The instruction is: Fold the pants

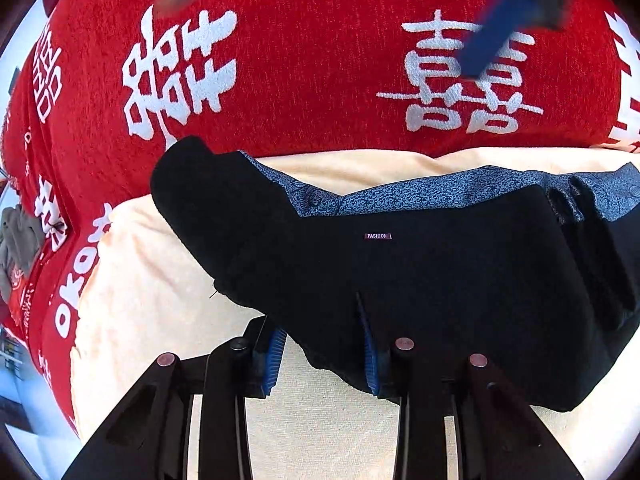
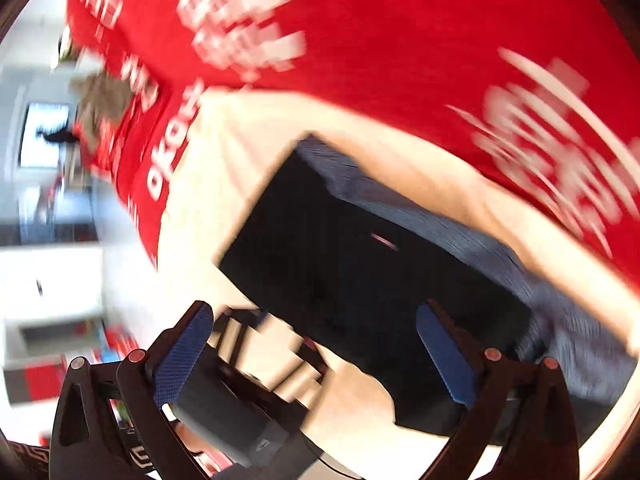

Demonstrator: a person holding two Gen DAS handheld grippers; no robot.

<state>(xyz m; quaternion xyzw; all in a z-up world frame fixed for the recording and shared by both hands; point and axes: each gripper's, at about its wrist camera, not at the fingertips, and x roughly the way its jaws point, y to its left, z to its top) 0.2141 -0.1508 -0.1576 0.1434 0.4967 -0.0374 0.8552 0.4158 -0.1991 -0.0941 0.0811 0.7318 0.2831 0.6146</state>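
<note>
The black pants (image 1: pixel 400 272) lie folded on a cream cloth (image 1: pixel 160 288), with a blue patterned lining showing along the far edge and a small "FASHION" label on top. My left gripper (image 1: pixel 324 344) has its jaws apart around the near edge of the pants, one blue pad under the fabric fold. In the blurred right wrist view the pants (image 2: pixel 360 272) lie below my right gripper (image 2: pixel 316 340), which is open, empty and above the cloth. The right gripper also shows in the left wrist view (image 1: pixel 504 28), high above the blanket.
A red blanket with white characters (image 1: pixel 320 60) covers the surface beyond the cream cloth (image 2: pixel 248 152). A grey garment (image 1: pixel 16 240) lies at the left edge. The left gripper's body (image 2: pixel 240 392) shows low in the right wrist view. Room furniture is at far left.
</note>
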